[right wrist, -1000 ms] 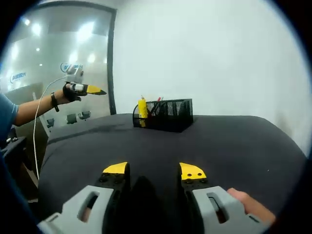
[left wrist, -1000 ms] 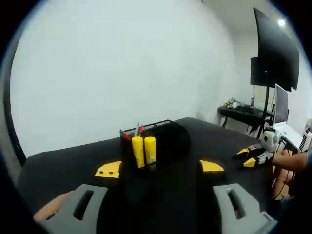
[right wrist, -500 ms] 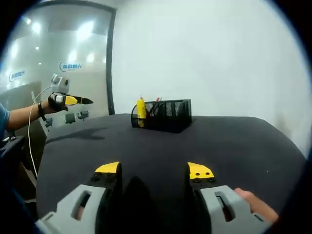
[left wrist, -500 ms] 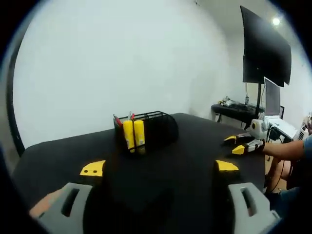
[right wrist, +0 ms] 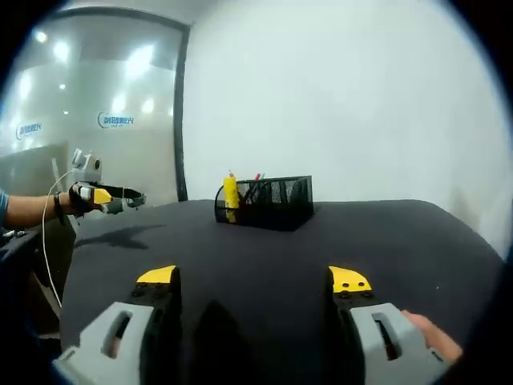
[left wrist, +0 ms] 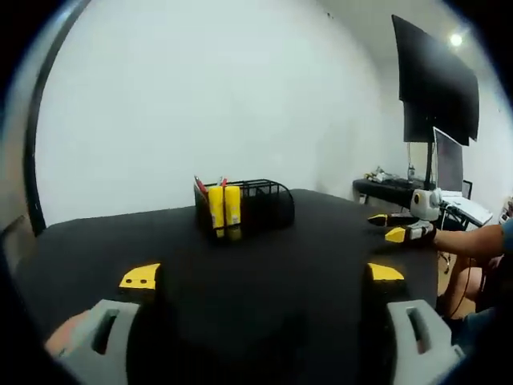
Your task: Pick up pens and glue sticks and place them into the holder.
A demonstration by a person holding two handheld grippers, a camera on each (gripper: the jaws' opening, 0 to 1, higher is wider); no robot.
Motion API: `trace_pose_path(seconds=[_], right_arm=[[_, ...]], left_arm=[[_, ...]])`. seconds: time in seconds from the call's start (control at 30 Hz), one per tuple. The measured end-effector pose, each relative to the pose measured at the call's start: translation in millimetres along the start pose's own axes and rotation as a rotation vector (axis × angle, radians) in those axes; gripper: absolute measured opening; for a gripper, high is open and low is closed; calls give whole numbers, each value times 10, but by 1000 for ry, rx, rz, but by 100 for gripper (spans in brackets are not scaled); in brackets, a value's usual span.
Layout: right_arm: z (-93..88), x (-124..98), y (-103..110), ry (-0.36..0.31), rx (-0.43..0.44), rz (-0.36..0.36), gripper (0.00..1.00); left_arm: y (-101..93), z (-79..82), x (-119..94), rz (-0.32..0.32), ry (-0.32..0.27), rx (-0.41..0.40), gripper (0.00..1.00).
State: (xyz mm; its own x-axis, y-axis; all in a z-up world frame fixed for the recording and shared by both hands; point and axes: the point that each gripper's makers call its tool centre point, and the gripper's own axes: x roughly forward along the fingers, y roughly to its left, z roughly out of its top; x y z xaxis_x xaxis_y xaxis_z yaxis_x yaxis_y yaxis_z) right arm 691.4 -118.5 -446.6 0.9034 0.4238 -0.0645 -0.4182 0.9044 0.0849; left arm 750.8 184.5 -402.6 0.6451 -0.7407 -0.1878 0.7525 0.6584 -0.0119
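Both pairs of jaws have spread wider than a second ago, and both grippers hang empty over the black table

Nearest, the left gripper point(left wrist: 263, 274) and the right gripper point(right wrist: 255, 277) stand with yellow-tipped jaws wide apart, touching nothing; a fingertip point(right wrist: 429, 338) shows beside the right one's grey body. Beyond lies the bare black table point(left wrist: 288, 241). Farther back on it stands the black mesh holder point(left wrist: 244, 206), with two yellow glue sticks point(left wrist: 224, 209) upright at its end and red-capped pens point(left wrist: 199, 184) poking up beside them; how many pens is hard to make out. Behind rise a white wall, a dark monitor point(left wrist: 437, 88) on a stand and a glass partition point(right wrist: 88, 104)
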Motion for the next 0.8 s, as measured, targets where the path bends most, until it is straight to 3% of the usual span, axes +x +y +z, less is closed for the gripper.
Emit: trace_pose_path(seconds=[0.13,0.23,0.3,0.4,0.57,0.8], right_arm=[[16,-14,22,-11,2,9,71],[25,-6,20,-15,3,14,72],[32,-20,36,-20,4,15,72],[41,-25,26,-25,9,13,72],[52,-20,19,-29,10,11,72],[13,-16,69,-8,-6,10,71]], left_arm=[[-2,24,-69,26,-101,58,96],[49,-35,-88,51,-126,44,96],[88,-20,-87,57,-172,29,96],[41,-33,-92,33,-206,10,96],[-30,-303,-60,4,-111,-86,96],[50,-391,-105,11,-129,-101,96]])
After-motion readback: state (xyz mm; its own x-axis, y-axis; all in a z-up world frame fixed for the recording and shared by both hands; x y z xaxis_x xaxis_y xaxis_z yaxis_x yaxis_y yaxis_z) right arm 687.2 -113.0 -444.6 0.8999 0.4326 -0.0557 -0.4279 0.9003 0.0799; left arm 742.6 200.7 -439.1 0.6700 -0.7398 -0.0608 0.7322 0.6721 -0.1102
